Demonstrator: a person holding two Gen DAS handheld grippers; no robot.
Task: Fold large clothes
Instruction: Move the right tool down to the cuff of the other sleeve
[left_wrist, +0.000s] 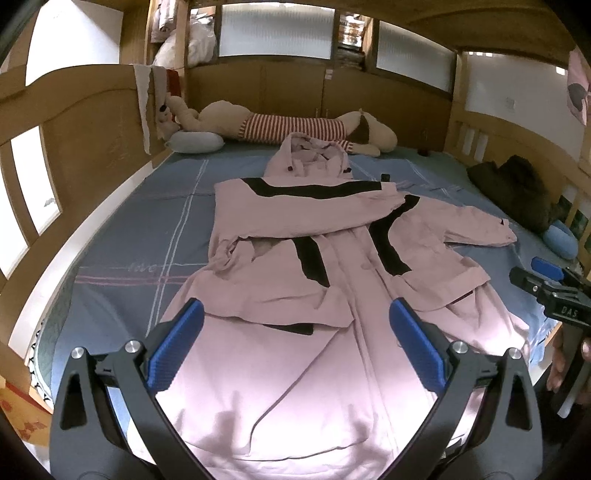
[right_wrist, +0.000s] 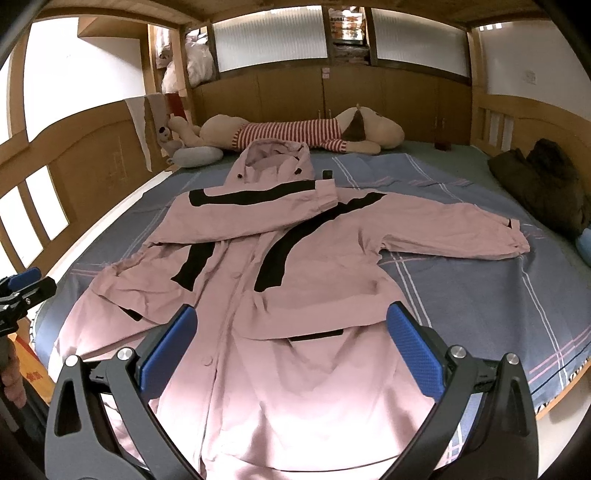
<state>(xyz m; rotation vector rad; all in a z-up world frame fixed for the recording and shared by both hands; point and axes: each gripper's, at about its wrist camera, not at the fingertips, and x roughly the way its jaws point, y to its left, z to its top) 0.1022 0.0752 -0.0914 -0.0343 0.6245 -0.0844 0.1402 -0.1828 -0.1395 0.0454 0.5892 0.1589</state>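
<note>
Both tools stand with their blue pads spread wide and nothing between them: the left tool (left_wrist: 295, 347) hangs over the near hem of the pink hooded jacket (left_wrist: 314, 258), the right tool (right_wrist: 291, 350) over the same hem a little further right. The jacket lies face up along the bed (right_wrist: 480, 295), hood at the far end by the long plush dog in the striped shirt (right_wrist: 295, 133). Its left sleeve (right_wrist: 258, 199) is already laid across the chest; its right sleeve (right_wrist: 461, 229) is stretched out flat to the right.

The risks, as I judge them, come from the cloth itself. It looks thin and slippery, and it is puckered on the left side — a pinch taken there may catch only the top layer, so the fold drags the front panel off the back one. Lifting the hem before the right sleeve is brought in would trap that sleeve sticking out of the bundle. A quick pull toward the hood could also slide the crossed left sleeve out of place — or rumple the blue plaid sheet (right_wrist: 498, 192) under the jacket
</note>
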